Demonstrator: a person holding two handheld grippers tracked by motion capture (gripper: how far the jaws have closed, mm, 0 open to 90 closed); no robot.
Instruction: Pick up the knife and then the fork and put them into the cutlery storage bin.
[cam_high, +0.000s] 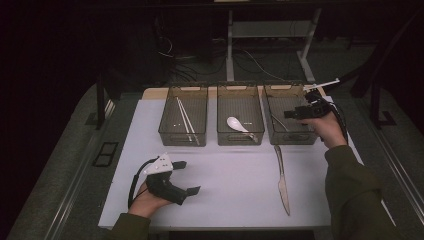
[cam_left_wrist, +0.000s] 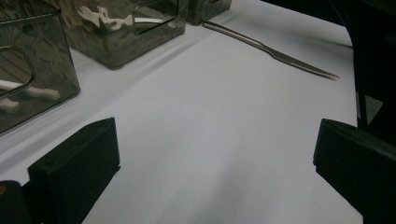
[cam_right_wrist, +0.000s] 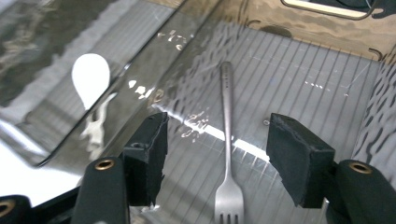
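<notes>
My right gripper (cam_high: 292, 114) (cam_right_wrist: 217, 144) hovers over the right-hand smoky plastic bin (cam_high: 291, 138), its jaws open and nothing between them. Below the jaws a metal fork (cam_right_wrist: 227, 116) lies flat on that bin's ribbed floor, tines toward the camera. My left gripper (cam_high: 188, 177) (cam_left_wrist: 215, 149) rests low over the white table near the front left, jaws wide open and empty. A metal knife (cam_high: 282, 180) (cam_left_wrist: 275, 52) lies on the table in front of the right bin.
The middle bin (cam_high: 240, 137) holds a white spoon (cam_high: 236, 124) (cam_right_wrist: 91, 77). The left bin (cam_high: 182, 137) holds white chopsticks (cam_high: 186, 120). All three bins stand in a row at the back of the white table (cam_high: 230, 195). A dark floor surrounds it.
</notes>
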